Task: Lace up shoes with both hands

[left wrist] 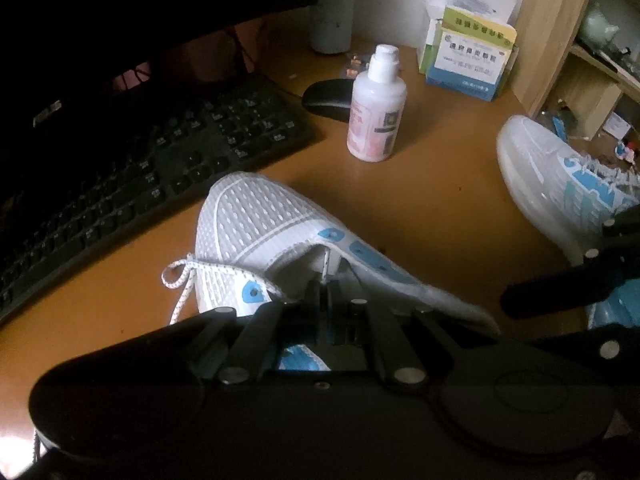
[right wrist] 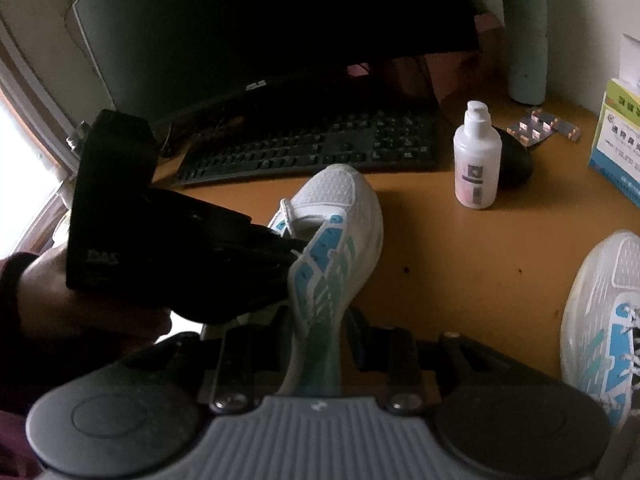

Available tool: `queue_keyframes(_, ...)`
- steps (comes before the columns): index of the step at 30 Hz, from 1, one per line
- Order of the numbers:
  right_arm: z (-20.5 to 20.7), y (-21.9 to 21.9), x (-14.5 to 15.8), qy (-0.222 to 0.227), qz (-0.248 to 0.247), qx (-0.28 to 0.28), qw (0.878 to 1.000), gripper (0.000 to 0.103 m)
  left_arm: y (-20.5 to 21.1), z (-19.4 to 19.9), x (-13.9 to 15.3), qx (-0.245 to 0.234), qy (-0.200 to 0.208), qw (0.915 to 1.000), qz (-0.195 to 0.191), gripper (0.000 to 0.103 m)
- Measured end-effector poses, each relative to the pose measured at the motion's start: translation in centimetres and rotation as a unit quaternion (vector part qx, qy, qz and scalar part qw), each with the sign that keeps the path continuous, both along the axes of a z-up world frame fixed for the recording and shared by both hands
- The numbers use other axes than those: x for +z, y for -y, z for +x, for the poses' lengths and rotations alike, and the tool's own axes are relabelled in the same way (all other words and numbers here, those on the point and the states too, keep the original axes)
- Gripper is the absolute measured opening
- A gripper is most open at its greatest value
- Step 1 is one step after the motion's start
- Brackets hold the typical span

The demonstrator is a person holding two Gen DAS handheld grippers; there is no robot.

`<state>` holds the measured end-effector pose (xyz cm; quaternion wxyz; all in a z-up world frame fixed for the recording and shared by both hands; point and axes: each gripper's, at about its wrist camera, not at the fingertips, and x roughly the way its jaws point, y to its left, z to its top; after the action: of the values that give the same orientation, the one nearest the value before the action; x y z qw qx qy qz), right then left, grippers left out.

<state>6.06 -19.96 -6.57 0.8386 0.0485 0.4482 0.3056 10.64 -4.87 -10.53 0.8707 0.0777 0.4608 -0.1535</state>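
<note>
Shoe (left wrist: 260, 232) sits mid-table, toe toward the keyboard (left wrist: 132, 168). Right gripper (right wrist: 316, 344) is partly open and clamped on its side wall, I'd guess to keep it from sliding. Left gripper (left wrist: 326, 280) is shut at the tongue opening, looks like it's pinching the lace (left wrist: 180, 280) tip to thread an eyelet. Second shoe (left wrist: 560, 184) waits by the right edge. Capped bottle (left wrist: 376, 108) and medicine boxes (left wrist: 468, 60) near the back, contents hidden.

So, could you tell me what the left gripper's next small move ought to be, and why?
Probably ease the lace tip toward the nearest empty blue eyelet: the left gripper seems shut on the lace over the open tongue gap, while the right gripper clamps the shoe, steadying it.
</note>
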Motion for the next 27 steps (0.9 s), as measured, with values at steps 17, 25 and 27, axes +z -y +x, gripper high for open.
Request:
queue_keyframes(17,0.4,1.5,0.8,-0.013,0.02,-0.025,0.999,0.032,-0.1,0.5,0.0,-0.018,0.002,0.9998,-0.003,0.001)
queue_keyframes(25,1.3,2.7,0.7,-0.024,0.024,-0.052,0.998,0.032,-0.3,0.2,0.1,-0.027,0.021,0.9994,-0.012,0.001)
queue_keyframes(27,1.4,2.6,0.6,-0.026,0.024,-0.051,0.998,0.032,-0.3,0.1,0.1,-0.03,0.026,0.9991,-0.013,0.001)
